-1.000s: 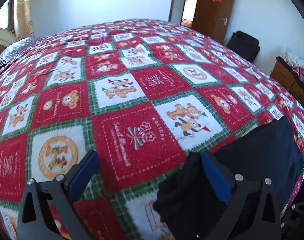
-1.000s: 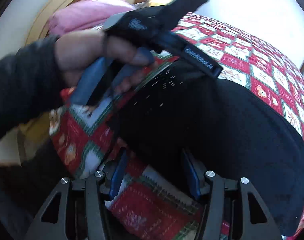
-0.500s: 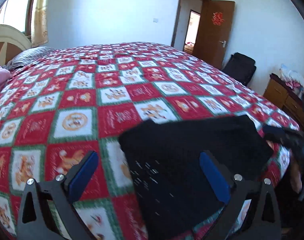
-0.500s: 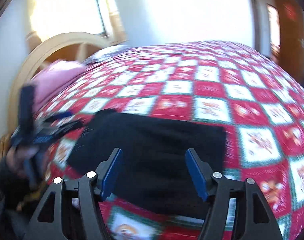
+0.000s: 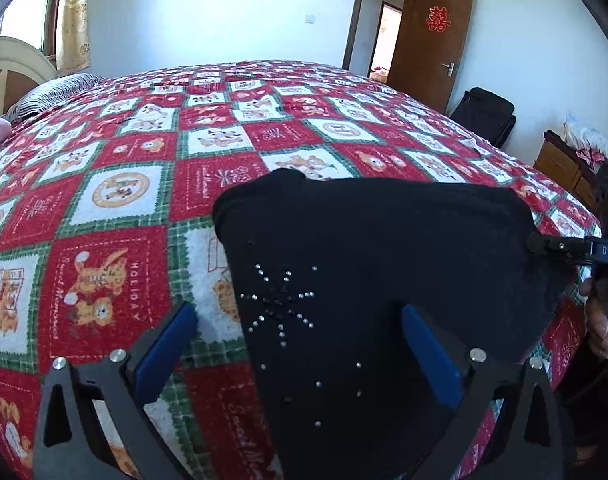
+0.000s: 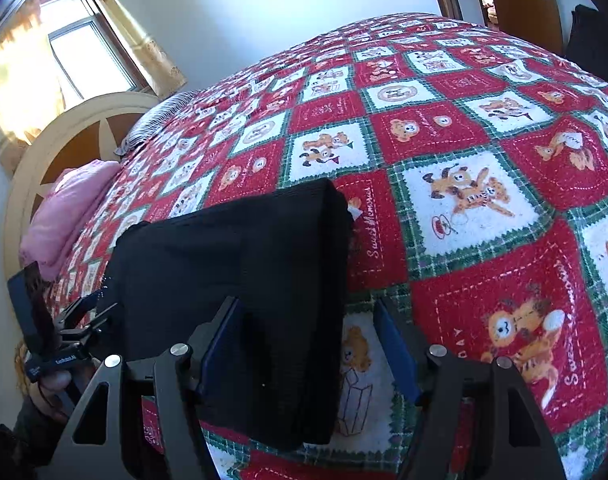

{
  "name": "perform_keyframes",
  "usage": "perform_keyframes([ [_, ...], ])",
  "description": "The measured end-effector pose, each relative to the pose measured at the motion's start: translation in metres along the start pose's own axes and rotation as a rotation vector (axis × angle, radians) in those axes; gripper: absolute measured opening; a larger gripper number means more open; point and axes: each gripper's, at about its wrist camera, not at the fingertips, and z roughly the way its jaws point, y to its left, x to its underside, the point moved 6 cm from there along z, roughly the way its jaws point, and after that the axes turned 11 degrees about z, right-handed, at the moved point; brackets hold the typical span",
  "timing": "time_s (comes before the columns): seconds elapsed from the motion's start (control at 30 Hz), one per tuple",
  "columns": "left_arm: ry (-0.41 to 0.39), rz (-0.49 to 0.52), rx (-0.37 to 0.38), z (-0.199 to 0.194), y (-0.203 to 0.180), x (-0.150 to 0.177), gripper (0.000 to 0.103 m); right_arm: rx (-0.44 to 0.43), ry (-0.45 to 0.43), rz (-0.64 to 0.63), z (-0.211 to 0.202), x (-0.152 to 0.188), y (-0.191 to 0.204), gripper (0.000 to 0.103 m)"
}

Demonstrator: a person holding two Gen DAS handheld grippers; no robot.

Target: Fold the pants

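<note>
Red-and-white checked bedspread (image 5: 119,184) fills both views, wide and bare beyond the black pants (image 5: 376,264), which lie folded in a flat rectangle at the near edge of the bed. A second ago the left gripper (image 5: 299,344) had cloth bunched against its right finger; now it hangs released above the pants, gripping nothing. The right gripper (image 6: 308,344) has just been opening; its jaws straddle the fold's right edge without pinching it. Far off stand a headboard (image 6: 43,160) and a door (image 5: 428,44).
</note>
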Motion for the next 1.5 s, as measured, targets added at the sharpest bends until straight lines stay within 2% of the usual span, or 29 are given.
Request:
perform_keyframes([
  [0.1,0.001,-0.004,-0.009,0.001,-0.001,-0.001,0.103,-0.008,0.007,0.006,0.0,0.002,0.005,0.069],
  [0.17,-0.001,-0.015,0.008,0.002,0.0,-0.001,0.103,-0.056,0.036,0.007,0.003,0.007,0.012,0.069],
  [0.23,-0.01,-0.016,0.021,0.001,0.001,-0.001,0.103,-0.031,0.037,-0.023,0.007,0.011,0.017,0.069],
  [0.3,-0.028,-0.026,0.043,-0.002,0.002,0.0,0.103,-0.025,0.038,-0.021,0.009,0.011,0.016,0.066],
  [0.33,-0.037,-0.033,0.05,-0.003,0.003,0.0,0.1,-0.03,0.039,-0.004,0.008,0.009,0.013,0.06],
  [0.37,-0.048,-0.043,0.059,-0.005,0.005,0.0,0.096,-0.048,0.047,0.027,0.007,0.007,0.008,0.052],
  [0.4,-0.054,-0.051,0.069,-0.006,0.006,0.0,0.092,-0.065,0.054,0.047,0.007,0.006,0.005,0.05],
  [0.47,-0.073,-0.067,0.111,-0.009,0.006,-0.001,0.066,-0.091,0.067,0.07,0.006,0.005,0.002,0.044],
  [0.5,-0.075,-0.077,0.152,-0.01,0.005,0.0,0.061,-0.099,0.068,0.067,0.006,0.006,0.004,0.041],
  [0.57,-0.078,-0.094,0.169,-0.011,0.004,0.0,0.056,-0.099,0.066,0.044,0.005,0.008,0.009,0.034],
  [0.6,-0.08,-0.092,0.17,-0.011,0.004,0.0,0.053,-0.092,0.058,0.026,0.003,0.009,0.013,0.034],
  [0.67,-0.092,-0.108,0.194,-0.013,0.006,-0.002,0.034,-0.092,0.044,0.009,0.0,0.01,0.017,0.03],
  [0.73,-0.101,-0.13,0.2,-0.016,0.01,-0.004,0.02,-0.091,0.023,-0.013,-0.006,0.009,0.023,0.029],
  [0.83,-0.11,-0.137,0.188,-0.021,0.014,-0.007,0.014,-0.089,-0.01,-0.052,-0.015,0.008,0.036,0.029],
  [0.97,-0.138,-0.156,0.178,-0.033,0.025,-0.014,0.012,-0.107,-0.042,-0.106,-0.027,0.004,0.061,0.028],
  [1.1,-0.173,-0.172,0.118,-0.056,0.052,-0.023,0.012,-0.154,-0.032,-0.143,-0.021,-0.007,0.093,0.028],
  [1.23,-0.206,-0.186,0.021,-0.086,0.092,-0.025,0.012,-0.206,-0.012,-0.189,0.002,-0.016,0.137,0.028],
  [1.37,-0.225,-0.205,-0.124,-0.113,0.142,-0.014,0.012,-0.273,0.035,-0.235,0.046,-0.021,0.193,0.028],
  [1.5,-0.199,-0.25,-0.235,-0.122,0.183,0.013,0.012,-0.323,0.079,-0.278,0.097,-0.015,0.251,0.028],
])
